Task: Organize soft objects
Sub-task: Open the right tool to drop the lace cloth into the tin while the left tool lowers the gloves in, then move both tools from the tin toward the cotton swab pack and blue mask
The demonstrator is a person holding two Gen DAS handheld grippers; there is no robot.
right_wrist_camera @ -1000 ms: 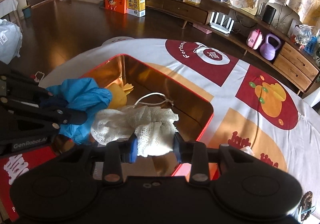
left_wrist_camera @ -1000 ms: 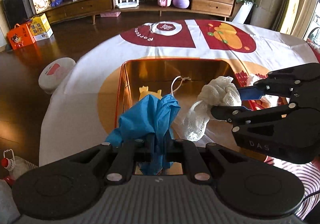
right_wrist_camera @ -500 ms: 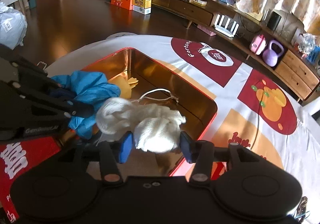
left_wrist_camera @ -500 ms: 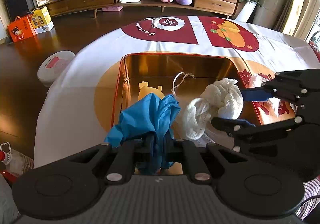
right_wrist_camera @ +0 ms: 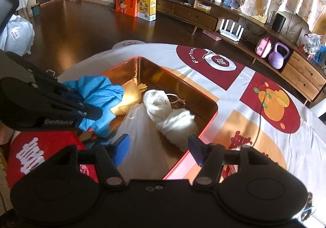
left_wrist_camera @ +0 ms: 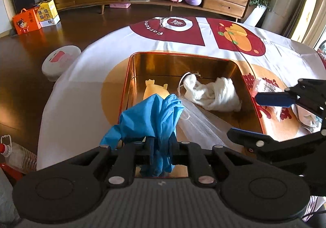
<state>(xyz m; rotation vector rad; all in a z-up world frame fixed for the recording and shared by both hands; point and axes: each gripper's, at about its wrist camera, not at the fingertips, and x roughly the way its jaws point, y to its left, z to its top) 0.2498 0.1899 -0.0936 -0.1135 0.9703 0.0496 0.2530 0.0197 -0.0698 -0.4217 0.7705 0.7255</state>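
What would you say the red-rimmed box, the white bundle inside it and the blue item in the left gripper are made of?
Box: likely metal tin, its gold inner walls shiny and reflective.
White bundle: apparently open-weave mesh fabric with a drawstring.
Blue item: thin, limp and crumpled, perhaps a nitrile glove.

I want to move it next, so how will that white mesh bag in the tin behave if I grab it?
The mesh bag lies crumpled in the tin, so it is probably floppy and will sag. It looks light. Its drawstring trails loose and may snag.

At lower centre the left tool (left_wrist_camera: 161, 144) pinches a blue glove (left_wrist_camera: 150, 117); a white mesh bundle (left_wrist_camera: 212, 93) lies in the gold tin (left_wrist_camera: 183, 62).
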